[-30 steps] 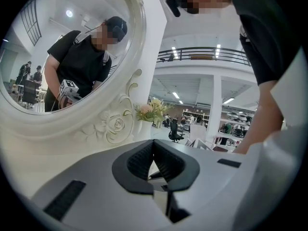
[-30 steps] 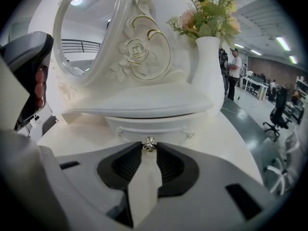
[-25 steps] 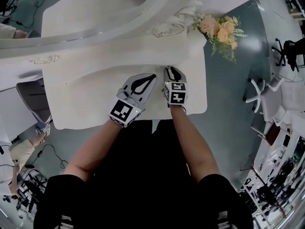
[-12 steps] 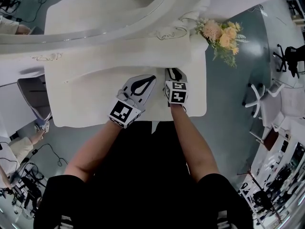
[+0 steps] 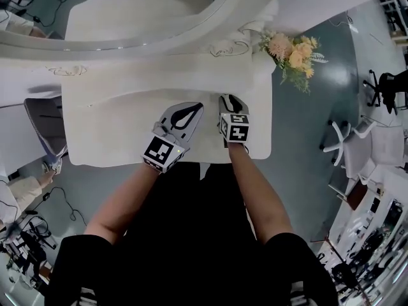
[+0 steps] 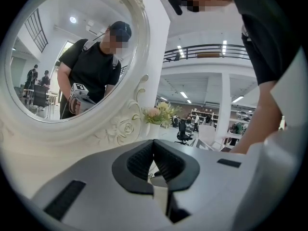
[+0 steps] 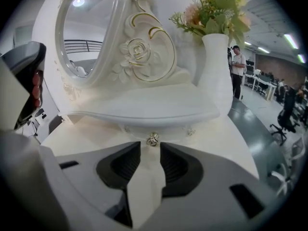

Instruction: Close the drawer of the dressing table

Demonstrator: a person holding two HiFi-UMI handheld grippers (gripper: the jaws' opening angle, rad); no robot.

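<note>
Aiming freshly widened, empty jaws at the small metal knob (image 7: 152, 139) of the drawer (image 7: 166, 129) under the dressing table (image 5: 108, 132) upper shelf (image 7: 144, 110), the right gripper (image 7: 150, 148) is facing a probably light, free-sliding front best pushed there, while the left gripper (image 6: 154, 147) is hovering closed, empty.

The head view looks steeply down on the dressing table (image 5: 115, 120); both low gripper views face its mirror (image 6: 72, 57) and flowers (image 7: 207, 11).

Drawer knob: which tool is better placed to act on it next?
Right. The drawer knob sits just ahead of the right tool, not between its jaws, which have just been opening. The left tool, shut, faces the mirror.
</note>
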